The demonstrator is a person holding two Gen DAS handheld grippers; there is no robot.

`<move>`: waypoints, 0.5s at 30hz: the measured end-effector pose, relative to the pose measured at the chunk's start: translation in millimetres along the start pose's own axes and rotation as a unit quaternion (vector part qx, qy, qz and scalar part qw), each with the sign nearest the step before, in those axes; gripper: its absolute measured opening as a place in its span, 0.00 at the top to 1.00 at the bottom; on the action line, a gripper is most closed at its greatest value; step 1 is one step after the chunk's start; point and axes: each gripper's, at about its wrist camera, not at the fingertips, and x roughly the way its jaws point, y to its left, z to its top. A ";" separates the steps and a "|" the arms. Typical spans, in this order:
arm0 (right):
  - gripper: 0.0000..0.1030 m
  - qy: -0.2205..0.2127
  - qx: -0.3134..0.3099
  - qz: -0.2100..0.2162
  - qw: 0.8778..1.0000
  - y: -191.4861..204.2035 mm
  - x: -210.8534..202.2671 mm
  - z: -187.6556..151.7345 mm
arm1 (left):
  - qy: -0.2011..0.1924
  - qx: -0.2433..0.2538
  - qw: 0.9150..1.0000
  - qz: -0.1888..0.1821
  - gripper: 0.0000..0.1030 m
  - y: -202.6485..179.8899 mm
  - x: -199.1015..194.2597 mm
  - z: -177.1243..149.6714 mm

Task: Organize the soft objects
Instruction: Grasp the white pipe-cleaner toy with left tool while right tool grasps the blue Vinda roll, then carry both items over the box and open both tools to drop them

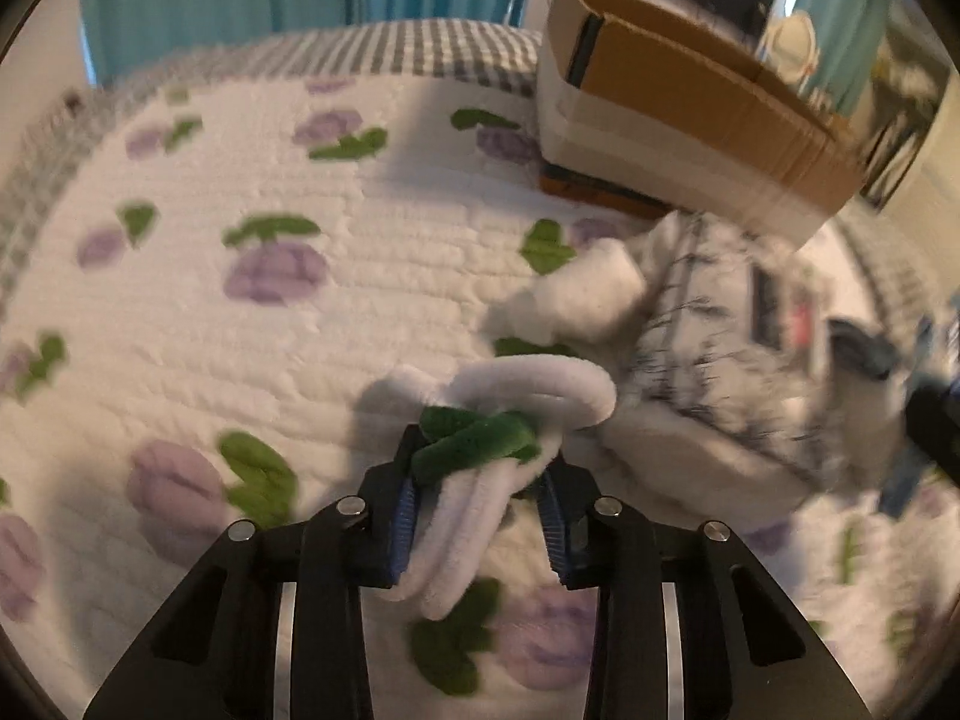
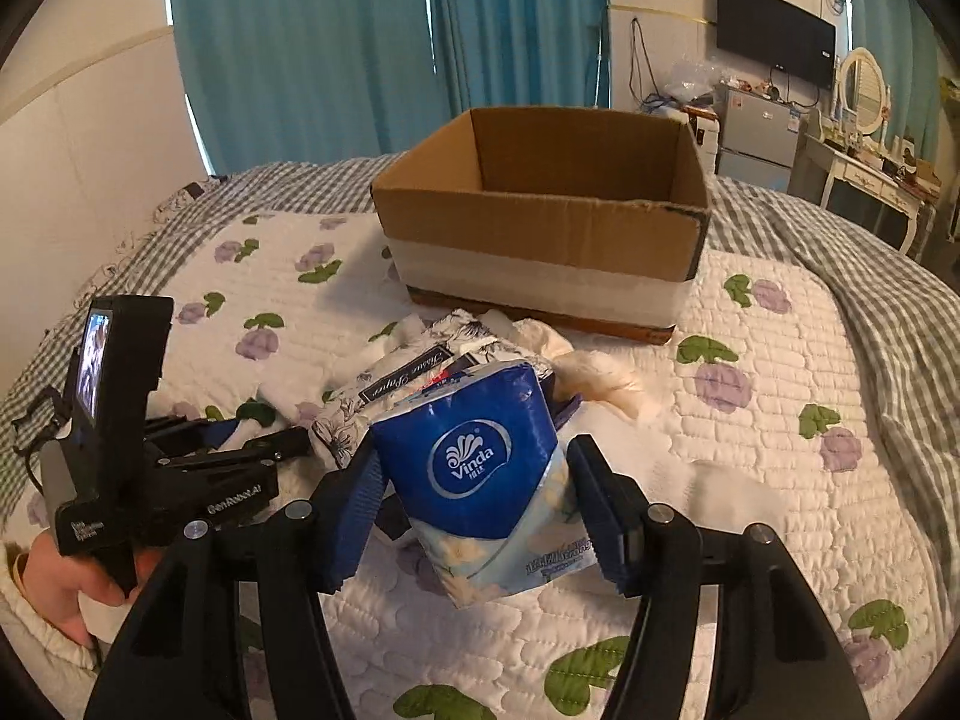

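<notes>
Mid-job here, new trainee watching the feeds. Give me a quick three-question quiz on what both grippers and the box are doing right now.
1. True or false: the right gripper grips a blue Vinda tissue pack.
2. What does the left gripper pinch? A) white-and-green fuzzy loops B) a sock C) a floral tissue pack
3. Fill in: the cardboard box stands on the bed with its top ____.

Key: 1 true; 2 A; 3 open.
</notes>
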 end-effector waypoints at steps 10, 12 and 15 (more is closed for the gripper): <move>0.41 -0.050 0.004 -0.020 0.999 -7.5 -75.0 8.4 | -0.068 0.021 0.997 -0.037 0.68 -36.5 -87.4 3.8; 0.41 -0.064 -0.007 -0.025 0.998 -6.6 -92.6 16.0 | -0.084 0.040 0.994 -0.050 0.68 -50.2 -111.2 11.2; 0.41 -0.085 -0.023 -0.034 0.996 -4.9 -115.3 29.4 | -0.121 0.070 0.989 -0.057 0.68 -69.6 -146.9 24.0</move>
